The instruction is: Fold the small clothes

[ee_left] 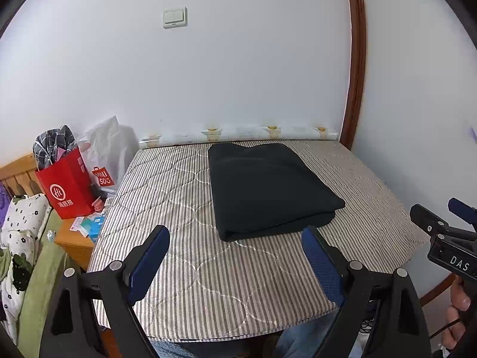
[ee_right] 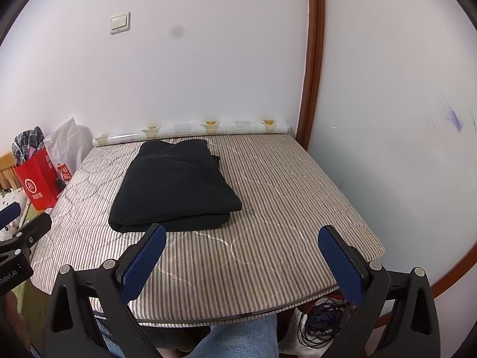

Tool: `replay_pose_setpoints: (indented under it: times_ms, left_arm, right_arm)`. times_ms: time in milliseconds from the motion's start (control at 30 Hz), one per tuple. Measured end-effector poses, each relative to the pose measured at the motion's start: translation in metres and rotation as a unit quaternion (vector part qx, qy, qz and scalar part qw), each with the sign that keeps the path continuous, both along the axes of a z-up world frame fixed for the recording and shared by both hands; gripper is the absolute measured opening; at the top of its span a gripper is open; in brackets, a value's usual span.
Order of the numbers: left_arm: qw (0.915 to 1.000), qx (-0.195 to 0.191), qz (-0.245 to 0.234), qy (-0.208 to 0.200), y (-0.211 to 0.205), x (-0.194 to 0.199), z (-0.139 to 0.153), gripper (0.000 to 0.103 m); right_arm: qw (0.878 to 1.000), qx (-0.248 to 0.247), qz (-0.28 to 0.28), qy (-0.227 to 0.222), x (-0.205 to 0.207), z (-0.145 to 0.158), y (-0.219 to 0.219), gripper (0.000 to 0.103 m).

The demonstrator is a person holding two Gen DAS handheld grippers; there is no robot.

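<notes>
A black garment (ee_left: 268, 188) lies folded into a thick rectangle on the striped quilted table top (ee_left: 184, 268), toward the back middle. In the right wrist view the same black garment (ee_right: 176, 185) sits left of centre on the striped table top (ee_right: 283, 208). My left gripper (ee_left: 235, 241) hovers over the table's near edge, open, with nothing between its blue pads; the garment's near fold lies just beyond the fingertips. My right gripper (ee_right: 241, 238) is open and empty too, held to the right of the garment. Each gripper shows at the edge of the other's view.
A roll of patterned paper (ee_left: 238, 134) lies along the wall at the table's back. A red paper bag (ee_left: 67, 185) and a white plastic bag (ee_left: 104, 149) stand on a wooden side table at the left. Cables (ee_right: 322, 322) lie on the floor under the right front edge.
</notes>
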State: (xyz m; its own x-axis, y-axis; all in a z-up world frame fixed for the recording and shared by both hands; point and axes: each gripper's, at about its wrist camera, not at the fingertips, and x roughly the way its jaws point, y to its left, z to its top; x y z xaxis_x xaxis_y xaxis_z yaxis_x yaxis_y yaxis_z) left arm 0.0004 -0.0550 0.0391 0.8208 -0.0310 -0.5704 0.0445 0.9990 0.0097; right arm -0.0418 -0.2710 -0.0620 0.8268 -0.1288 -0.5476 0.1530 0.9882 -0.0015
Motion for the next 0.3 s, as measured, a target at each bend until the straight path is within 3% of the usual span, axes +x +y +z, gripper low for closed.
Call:
replay_pose_setpoints:
  times_ms: [300]
  left_arm:
    - [1.0000, 0.000, 0.005, 0.003, 0.0024, 0.0019, -0.0014, 0.090]
  right_arm:
    - [1.000, -0.001, 0.005, 0.003, 0.0036, -0.0008, -0.0005, 0.101]
